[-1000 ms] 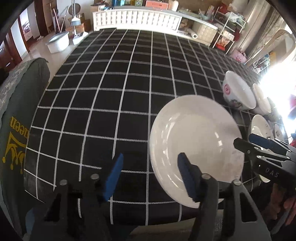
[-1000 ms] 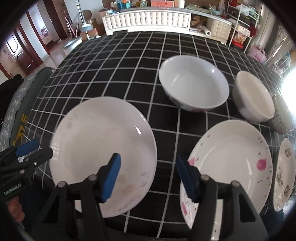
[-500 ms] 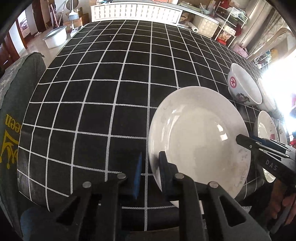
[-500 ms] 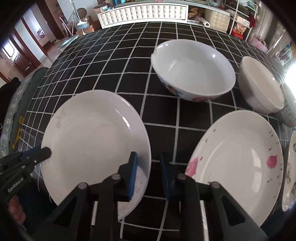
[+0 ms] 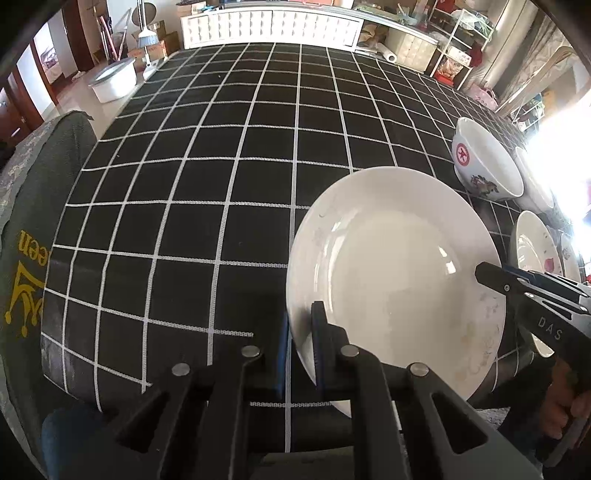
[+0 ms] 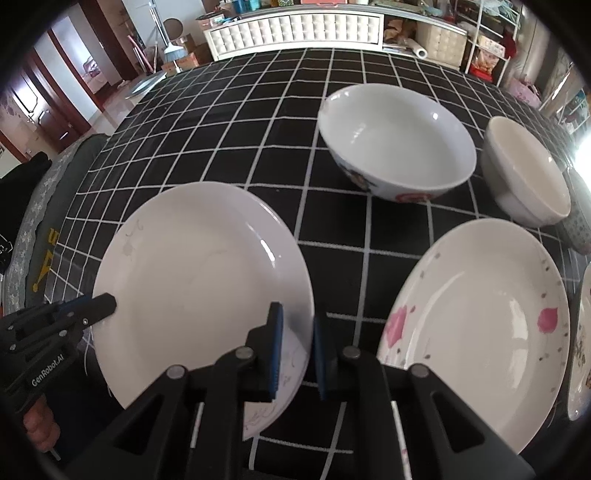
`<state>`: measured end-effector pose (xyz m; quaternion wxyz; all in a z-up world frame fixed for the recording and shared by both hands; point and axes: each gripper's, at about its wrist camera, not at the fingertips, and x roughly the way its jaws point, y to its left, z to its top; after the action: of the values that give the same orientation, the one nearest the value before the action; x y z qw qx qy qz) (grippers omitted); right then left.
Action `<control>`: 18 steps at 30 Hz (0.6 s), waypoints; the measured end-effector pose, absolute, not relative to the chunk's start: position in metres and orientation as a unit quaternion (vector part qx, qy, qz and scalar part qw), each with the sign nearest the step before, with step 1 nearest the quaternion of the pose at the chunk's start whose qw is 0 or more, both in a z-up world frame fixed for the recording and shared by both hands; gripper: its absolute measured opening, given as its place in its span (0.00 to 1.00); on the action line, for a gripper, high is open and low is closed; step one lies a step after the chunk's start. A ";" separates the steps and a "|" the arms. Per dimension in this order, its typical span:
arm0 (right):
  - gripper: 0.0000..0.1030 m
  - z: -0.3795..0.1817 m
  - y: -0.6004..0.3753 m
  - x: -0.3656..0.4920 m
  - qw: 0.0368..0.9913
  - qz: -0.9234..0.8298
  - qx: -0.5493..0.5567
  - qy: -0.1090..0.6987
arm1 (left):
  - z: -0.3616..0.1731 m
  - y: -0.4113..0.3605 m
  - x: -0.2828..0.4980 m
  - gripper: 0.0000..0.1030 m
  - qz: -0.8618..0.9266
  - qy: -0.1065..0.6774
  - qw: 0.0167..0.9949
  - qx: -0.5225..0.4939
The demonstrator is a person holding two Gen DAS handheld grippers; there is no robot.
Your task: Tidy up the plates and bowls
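A plain white plate (image 5: 399,273) (image 6: 199,280) sits at the near edge of the black checked table (image 5: 207,166). My left gripper (image 5: 301,354) is shut on its left rim. My right gripper (image 6: 297,354) is shut on its right rim. The plate looks slightly lifted and tilted. Each gripper shows in the other's view, the right one (image 5: 532,295) and the left one (image 6: 62,317). A pink-flowered plate (image 6: 476,321) lies to the right, with a large white bowl (image 6: 397,140) and a smaller cream bowl (image 6: 526,171) behind it.
Another patterned plate (image 6: 581,343) and a patterned cup (image 6: 578,229) sit at the far right edge. A grey-green cushioned chair (image 5: 33,206) stands at the table's left side. A white tufted cabinet (image 5: 269,22) and shelves lie beyond the far end.
Both grippers went from wide open to shut on opposite rims of the white plate. The plate has tipped up slightly.
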<state>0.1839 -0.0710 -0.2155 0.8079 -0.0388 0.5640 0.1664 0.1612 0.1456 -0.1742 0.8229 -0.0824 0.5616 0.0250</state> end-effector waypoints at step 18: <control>0.19 -0.193 -0.094 0.175 0.825 0.182 -0.012 0.535 | -0.150 0.145 0.139 0.10 0.040 0.546 0.831 -0.103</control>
<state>0.1746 -0.0941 -0.1925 0.8247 -0.0117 0.5355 0.1819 0.1389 0.1445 -0.1495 0.8306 -0.1034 0.5457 0.0398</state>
